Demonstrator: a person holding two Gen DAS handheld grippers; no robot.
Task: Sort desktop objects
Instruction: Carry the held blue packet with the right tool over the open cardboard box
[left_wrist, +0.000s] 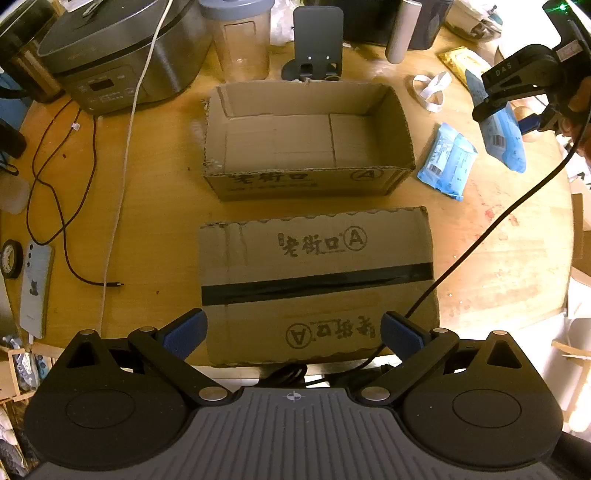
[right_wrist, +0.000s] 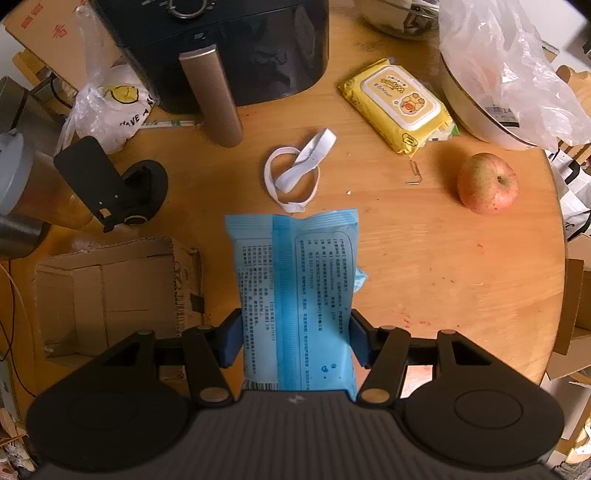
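The wet-wipe pack is pale blue with a darker blue stripe and dark small print, and the wipes packet is yellow with a cartoon duck. The open box is brown cardboard with black stamped characters; the apple is mottled red and yellow on the orange-brown wood-grain tabletop.

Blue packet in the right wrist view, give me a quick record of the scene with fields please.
held item: blue packet, clamped by the right hand-held gripper
second blue packet: lying on the table, right of the open box
left hand-held gripper: open, holds nothing, over the flat cardboard piece
open box contents: nothing visible
nearby loose items: white band, yellow wipes pack, apple
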